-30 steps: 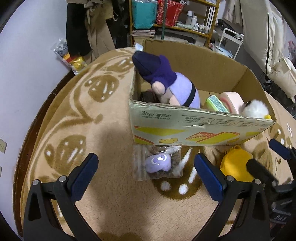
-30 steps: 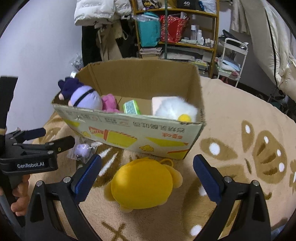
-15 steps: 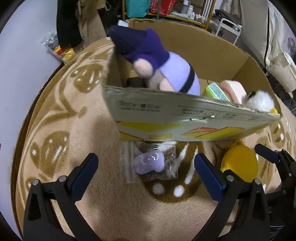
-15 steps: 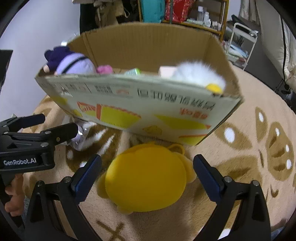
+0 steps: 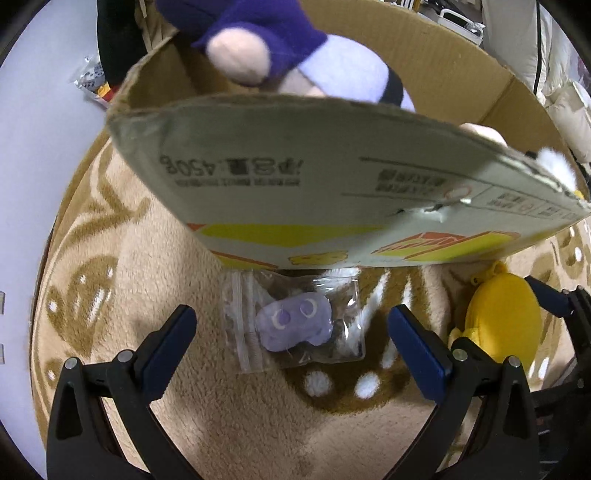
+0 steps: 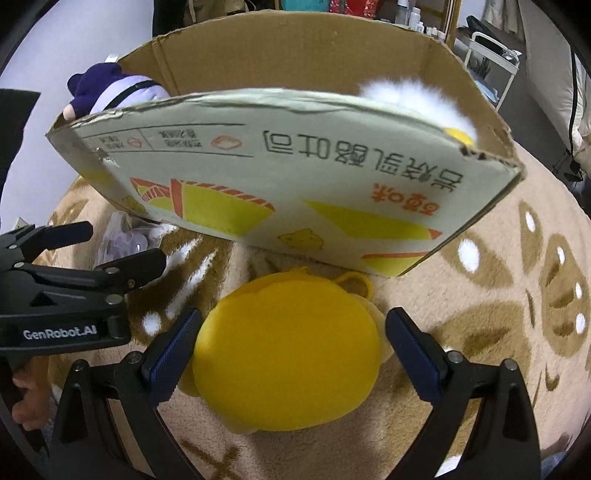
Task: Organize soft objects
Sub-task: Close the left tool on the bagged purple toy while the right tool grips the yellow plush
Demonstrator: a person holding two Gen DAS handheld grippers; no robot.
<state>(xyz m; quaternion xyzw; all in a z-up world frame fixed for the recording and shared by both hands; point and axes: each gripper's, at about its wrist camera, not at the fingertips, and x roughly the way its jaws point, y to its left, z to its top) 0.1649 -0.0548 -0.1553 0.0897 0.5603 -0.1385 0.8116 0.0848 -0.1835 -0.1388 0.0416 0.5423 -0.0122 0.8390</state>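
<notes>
A small lilac plush in a clear zip bag (image 5: 291,326) lies on the carpet just in front of the cardboard box (image 5: 332,199). My left gripper (image 5: 295,350) is open, its fingers on either side of the bag, not touching it. A yellow plush (image 6: 288,354) lies on the carpet in front of the box (image 6: 280,184). My right gripper (image 6: 291,354) is open, its fingers flanking the yellow plush. The box holds a purple-hooded doll (image 5: 280,55) and a white fluffy toy (image 6: 417,99). The yellow plush also shows in the left wrist view (image 5: 502,321).
The beige patterned carpet (image 6: 517,280) covers the floor all around. The left gripper body (image 6: 70,295) sits at the left of the right wrist view. A shelf with bottles (image 6: 417,14) and hanging clothes stand behind the box. A white wall (image 5: 37,129) is at the left.
Both grippers have moved forward and down toward the carpet. The box front now looms much closer, and each toy now lies between a gripper's open fingers.
</notes>
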